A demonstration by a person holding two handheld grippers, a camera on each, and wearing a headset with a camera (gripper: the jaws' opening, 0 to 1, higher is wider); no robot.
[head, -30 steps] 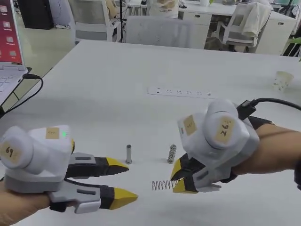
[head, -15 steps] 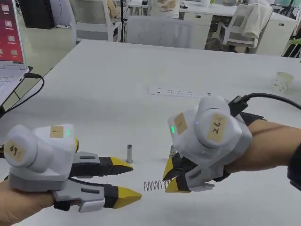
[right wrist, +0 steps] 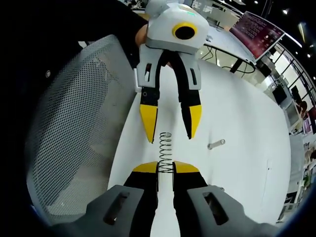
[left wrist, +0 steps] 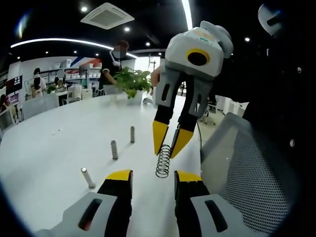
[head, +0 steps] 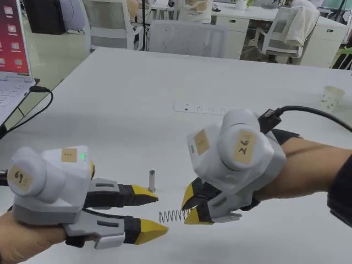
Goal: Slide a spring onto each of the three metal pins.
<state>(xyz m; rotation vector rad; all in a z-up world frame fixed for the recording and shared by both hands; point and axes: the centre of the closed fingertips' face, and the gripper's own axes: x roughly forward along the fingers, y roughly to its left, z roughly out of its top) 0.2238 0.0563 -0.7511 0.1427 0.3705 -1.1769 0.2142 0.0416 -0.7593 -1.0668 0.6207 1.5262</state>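
**Spring clamped in the right gripper, one pin bare**

The spring, a thin coil of bare wire, is held by one end in the right gripper, whose yellow-tipped jaws are closed on it. It lies roughly level above the table, between the two grippers. Its free end points at the left gripper, whose jaws stand apart with nothing in them. A handwritten sticker on the right gripper's rounded white housing reads "26"; the one on the left gripper reads "69". Just beyond the left jaw tips a short, smooth metal pin stands upright and bare on the white tabletop. In the left gripper view two more pins stand further along, each wrapped in a coil. Farther off lie a white power strip, an open laptop and a small pale cup. What the cup holds cannot be told.
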